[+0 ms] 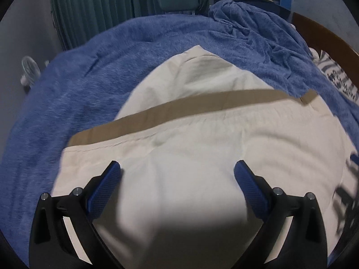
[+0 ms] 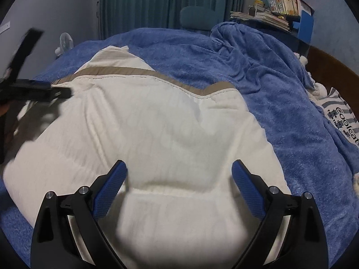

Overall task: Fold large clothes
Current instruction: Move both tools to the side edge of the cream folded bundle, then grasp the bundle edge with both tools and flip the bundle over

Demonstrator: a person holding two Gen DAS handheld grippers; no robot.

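A large cream garment [image 1: 190, 157] with a tan band [image 1: 179, 107] lies spread on a blue blanket [image 1: 101, 71]. It also shows in the right wrist view [image 2: 157, 134], with the tan band [image 2: 125, 71] across its far end. My left gripper [image 1: 177, 168] is open and empty, just above the cream cloth. My right gripper [image 2: 179, 168] is open and empty over the near part of the garment, by a fold line. The left gripper's body shows blurred at the garment's left edge in the right wrist view [image 2: 33, 89].
The blue blanket [image 2: 269, 78] covers the bed and is bunched at the far right. A striped printed cloth [image 2: 341, 116] lies at the right by a wooden headboard [image 2: 332, 67]. Green curtains [image 2: 168, 2], a chair [image 2: 197, 18], a shelf of books [image 2: 280, 6] and a small fan [image 2: 65, 42] stand behind.
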